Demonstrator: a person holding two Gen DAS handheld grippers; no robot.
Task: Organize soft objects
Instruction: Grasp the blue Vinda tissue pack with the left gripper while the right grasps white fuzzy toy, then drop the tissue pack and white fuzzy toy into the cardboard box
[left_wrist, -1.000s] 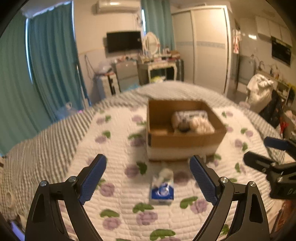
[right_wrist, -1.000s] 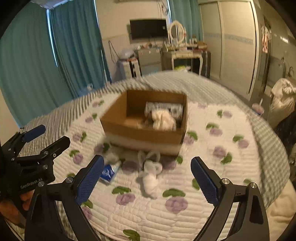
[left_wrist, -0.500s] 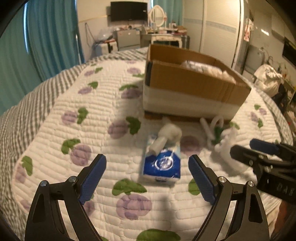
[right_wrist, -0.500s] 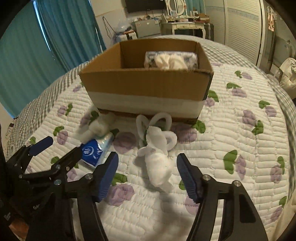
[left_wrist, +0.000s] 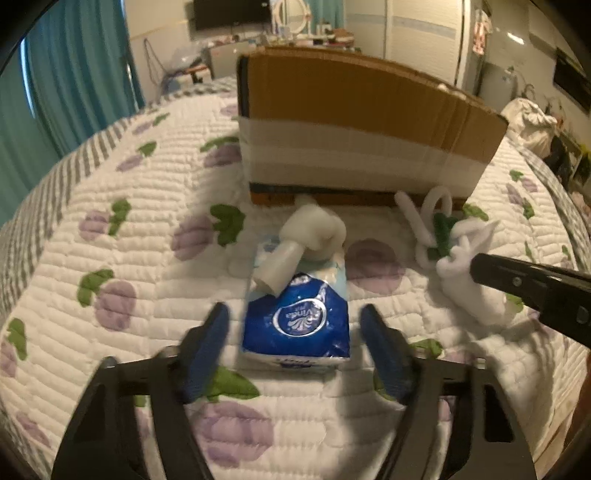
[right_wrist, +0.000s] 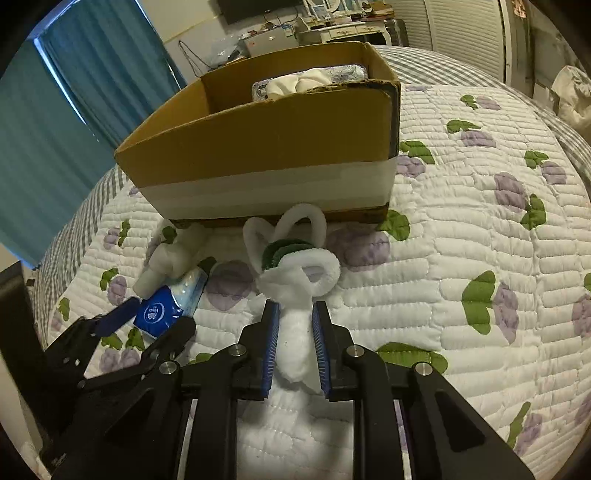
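Observation:
A blue tissue pack (left_wrist: 297, 321) lies on the quilt with a white soft roll (left_wrist: 306, 236) on its far end. My left gripper (left_wrist: 295, 325) is open, its fingers on either side of the pack's near end. A white fluffy toy (right_wrist: 295, 332) with loop ears and a green patch lies in front of the cardboard box (right_wrist: 266, 155). My right gripper (right_wrist: 294, 321) is shut on the toy's body, resting low on the quilt. The toy (left_wrist: 465, 266) and the pack (right_wrist: 166, 306) each show in the other view too.
The box (left_wrist: 354, 129) holds white cloth and a patterned pack (right_wrist: 314, 79). The floral quilt (right_wrist: 480, 240) covers the bed. Teal curtains hang at the left; a wardrobe and a dresser stand behind the bed.
Both grippers have dropped down and forward to the quilt. The right jaws have closed in on the white toy. The left jaws have narrowed around the tissue pack.

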